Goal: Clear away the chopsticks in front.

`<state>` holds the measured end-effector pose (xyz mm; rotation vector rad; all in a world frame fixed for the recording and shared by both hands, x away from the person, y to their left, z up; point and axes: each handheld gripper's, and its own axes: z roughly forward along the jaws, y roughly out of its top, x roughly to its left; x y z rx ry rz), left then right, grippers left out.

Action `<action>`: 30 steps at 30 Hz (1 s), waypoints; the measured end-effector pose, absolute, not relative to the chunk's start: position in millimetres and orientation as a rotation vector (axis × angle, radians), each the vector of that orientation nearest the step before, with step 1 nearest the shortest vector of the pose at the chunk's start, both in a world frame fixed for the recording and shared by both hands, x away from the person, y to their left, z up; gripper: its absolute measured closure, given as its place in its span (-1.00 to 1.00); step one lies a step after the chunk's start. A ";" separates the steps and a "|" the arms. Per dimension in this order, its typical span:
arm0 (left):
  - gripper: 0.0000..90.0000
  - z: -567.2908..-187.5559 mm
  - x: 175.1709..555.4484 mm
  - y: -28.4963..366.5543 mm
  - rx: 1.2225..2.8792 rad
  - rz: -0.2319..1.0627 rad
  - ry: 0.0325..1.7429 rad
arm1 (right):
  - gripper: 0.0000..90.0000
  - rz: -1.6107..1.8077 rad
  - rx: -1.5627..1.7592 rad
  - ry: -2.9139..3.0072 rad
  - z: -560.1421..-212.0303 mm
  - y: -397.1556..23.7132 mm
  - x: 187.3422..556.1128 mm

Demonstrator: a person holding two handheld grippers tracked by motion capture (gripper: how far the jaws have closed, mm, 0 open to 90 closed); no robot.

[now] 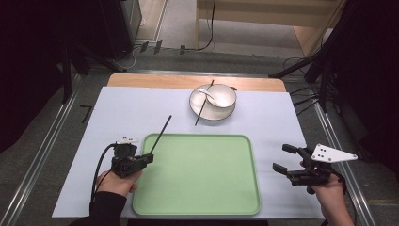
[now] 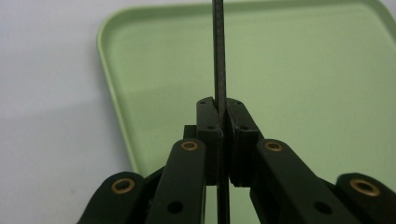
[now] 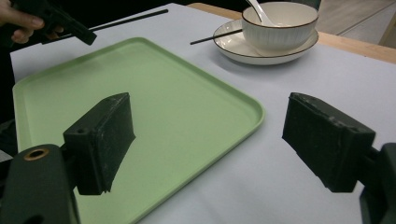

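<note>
Left gripper [image 1: 149,157]: pinches a chopstick [image 1: 161,132] above the tray's [image 1: 197,207] corner (likely for placing).
Right gripper [image 1: 284,160]: spread, idle.

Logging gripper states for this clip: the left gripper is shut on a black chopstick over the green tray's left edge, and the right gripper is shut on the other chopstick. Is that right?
Not quite. The right gripper is open and holds nothing, as the right gripper view shows; the other chopstick lies across the plate. The left gripper is indeed shut on a black chopstick over the green tray's left edge.
</note>
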<state>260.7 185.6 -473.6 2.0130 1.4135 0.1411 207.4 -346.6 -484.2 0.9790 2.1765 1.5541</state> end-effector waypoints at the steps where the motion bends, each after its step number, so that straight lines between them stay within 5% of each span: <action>1: 0.90 -474.9 257.3 185.8 2.019 0.135 1.415 | -0.63 1.554 0.978 2.179 -484.1 -346.1 207.8; 19: 0.89 -502.8 238.9 180.8 2.103 0.027 1.487 | -0.63 1.562 0.962 2.188 -483.9 -342.3 212.5; 30: 0.59 -502.7 241.6 179.4 2.099 0.015 1.444 | -0.63 1.562 0.969 2.187 -484.2 -342.8 212.1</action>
